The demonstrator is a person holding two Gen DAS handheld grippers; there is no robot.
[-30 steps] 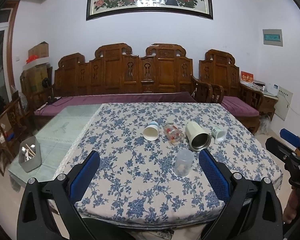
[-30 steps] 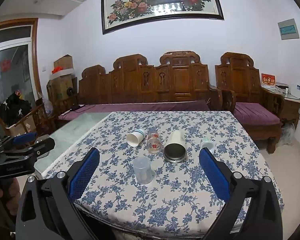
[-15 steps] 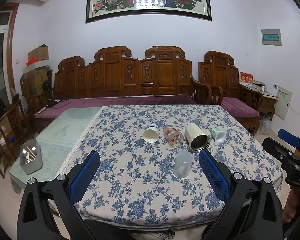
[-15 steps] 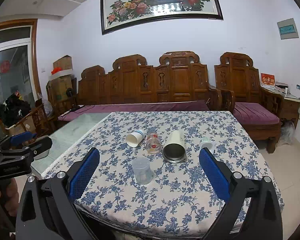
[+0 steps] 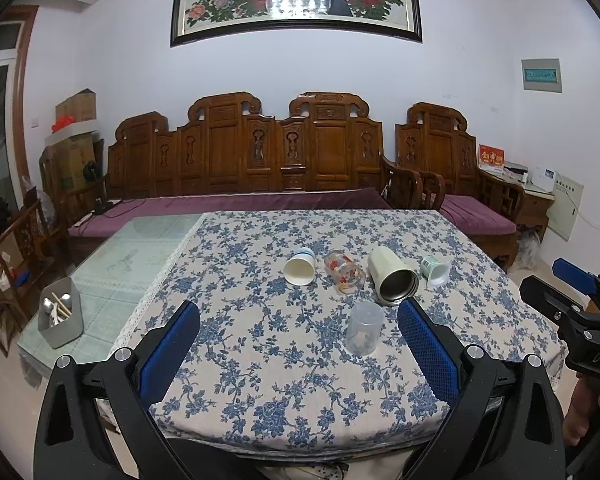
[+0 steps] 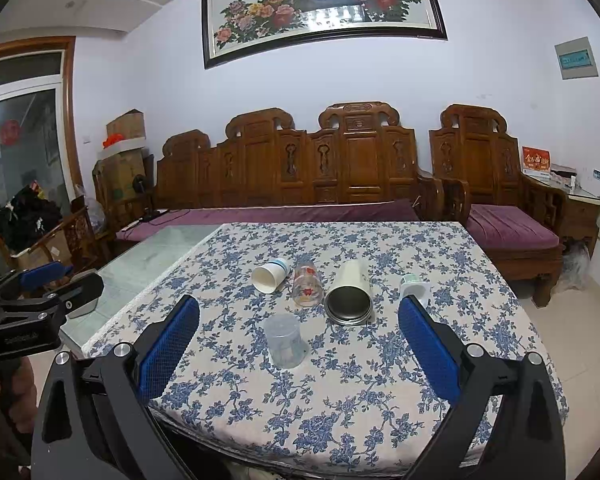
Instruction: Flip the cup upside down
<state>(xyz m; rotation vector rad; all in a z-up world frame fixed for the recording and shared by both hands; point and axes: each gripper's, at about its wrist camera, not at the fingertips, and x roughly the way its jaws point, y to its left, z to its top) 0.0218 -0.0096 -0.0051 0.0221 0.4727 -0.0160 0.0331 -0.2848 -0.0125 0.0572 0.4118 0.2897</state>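
A clear plastic cup stands on the blue floral tablecloth, nearest to me. Behind it lie on their sides a white paper cup, a flowered glass, a cream steel tumbler and a small green-and-white cup. My left gripper is open and empty, short of the table's near edge. My right gripper is open and empty, likewise held back from the cups.
The table has a bare glass part on its left. A grey holder with utensils stands at its left corner. A carved wooden sofa with purple cushions runs behind the table.
Both grippers have risen and tilted slightly, so the table sits a little lower in view. The cups have not moved.
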